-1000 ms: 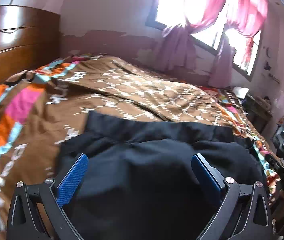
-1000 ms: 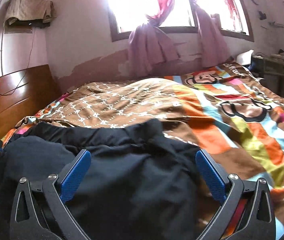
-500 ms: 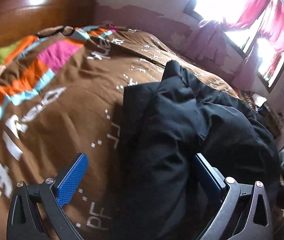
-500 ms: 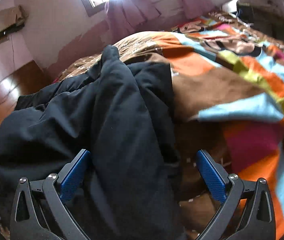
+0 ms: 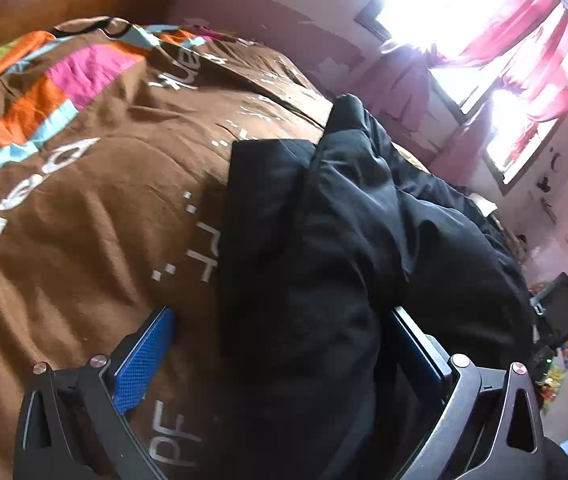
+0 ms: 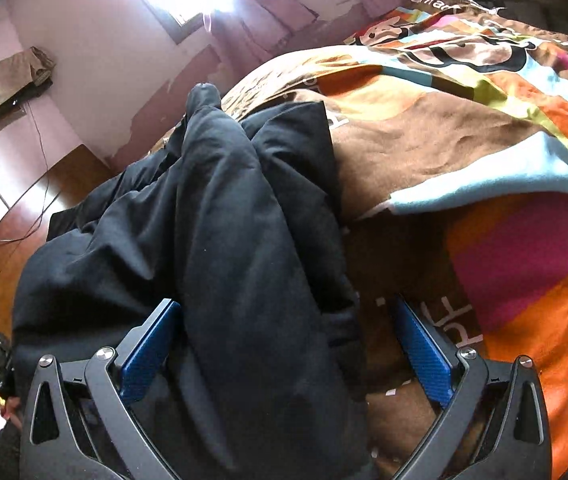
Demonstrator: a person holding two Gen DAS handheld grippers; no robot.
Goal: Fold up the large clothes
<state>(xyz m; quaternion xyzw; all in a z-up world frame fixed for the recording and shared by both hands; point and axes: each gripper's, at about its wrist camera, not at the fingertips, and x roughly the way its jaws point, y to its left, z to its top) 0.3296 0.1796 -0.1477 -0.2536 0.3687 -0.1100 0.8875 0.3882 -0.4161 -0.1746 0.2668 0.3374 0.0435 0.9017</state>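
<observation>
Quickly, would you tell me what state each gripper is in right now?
Left gripper: open, black garment between its fingers, not clamped.
Right gripper: open, same garment between its fingers.

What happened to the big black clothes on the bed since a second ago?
Both cameras tipped down and swung outward to the ends of the black garment, whose middle ridge now bunches up higher. The left hand-held gripper and right hand-held gripper stayed open, each straddling an end. Nothing was gripped or let go. The blanket stayed put.

Blown-out glare from the window (image 5: 456, 4) — fisheye-warped, dark corners.
</observation>
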